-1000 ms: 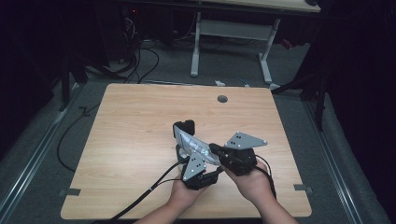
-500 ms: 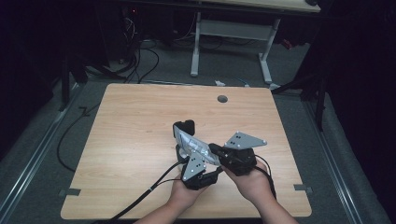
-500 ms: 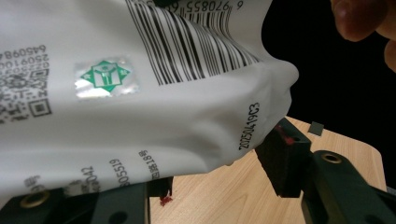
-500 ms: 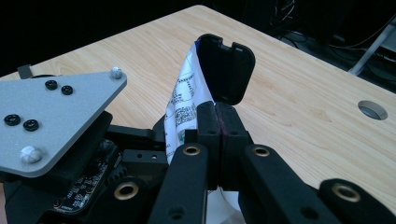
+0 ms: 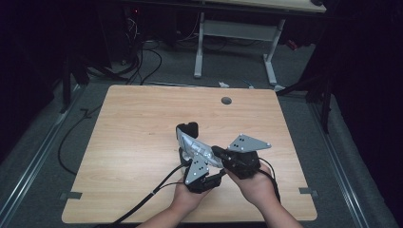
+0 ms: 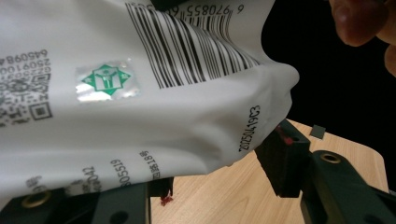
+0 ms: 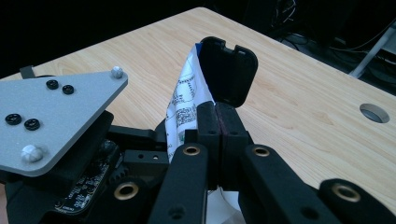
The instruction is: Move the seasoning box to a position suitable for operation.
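A white packet (image 5: 195, 146) printed with a barcode and QR codes is held above the near middle of the wooden table (image 5: 133, 133). My left gripper (image 5: 189, 140) is shut on it, one jaw on each side. In the left gripper view the packet (image 6: 140, 93) bulges between my left gripper's (image 6: 219, 177) jaws. My right gripper (image 5: 216, 153) comes in from the right with its jaws pressed together. In the right gripper view my right gripper (image 7: 217, 116) is shut on the packet's (image 7: 183, 105) edge. The left gripper's grey plate (image 7: 51, 116) sits beside it.
A round cable hole (image 5: 226, 100) lies near the table's far edge. Grey tape marks (image 5: 70, 195) sit at the near corners. A white desk frame (image 5: 237, 33) and loose cables (image 5: 142, 57) stand on the dark floor behind. Both hands hold the grippers at the near edge.
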A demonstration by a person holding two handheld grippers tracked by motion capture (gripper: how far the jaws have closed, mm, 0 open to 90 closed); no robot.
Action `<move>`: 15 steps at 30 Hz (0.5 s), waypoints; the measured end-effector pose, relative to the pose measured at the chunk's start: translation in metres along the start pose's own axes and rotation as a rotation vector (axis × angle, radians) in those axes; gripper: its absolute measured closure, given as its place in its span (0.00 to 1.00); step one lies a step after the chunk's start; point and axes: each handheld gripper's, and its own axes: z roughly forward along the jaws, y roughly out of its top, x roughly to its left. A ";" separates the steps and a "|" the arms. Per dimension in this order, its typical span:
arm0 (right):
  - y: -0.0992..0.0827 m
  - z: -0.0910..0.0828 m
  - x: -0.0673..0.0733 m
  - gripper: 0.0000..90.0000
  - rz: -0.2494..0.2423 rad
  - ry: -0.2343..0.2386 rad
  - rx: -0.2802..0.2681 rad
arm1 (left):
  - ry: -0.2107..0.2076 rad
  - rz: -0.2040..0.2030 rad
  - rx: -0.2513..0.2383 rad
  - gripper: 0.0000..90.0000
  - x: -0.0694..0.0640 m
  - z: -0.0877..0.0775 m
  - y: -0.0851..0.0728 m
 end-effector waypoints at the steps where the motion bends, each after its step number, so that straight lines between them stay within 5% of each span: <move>1: 0.000 0.000 0.000 1.00 -0.004 0.001 -0.002 | 0.000 0.000 -0.001 0.57 0.000 0.000 0.000; 15: 0.000 -0.001 0.000 1.00 -0.004 0.001 -0.002 | 0.000 0.004 0.000 0.57 0.000 0.000 0.000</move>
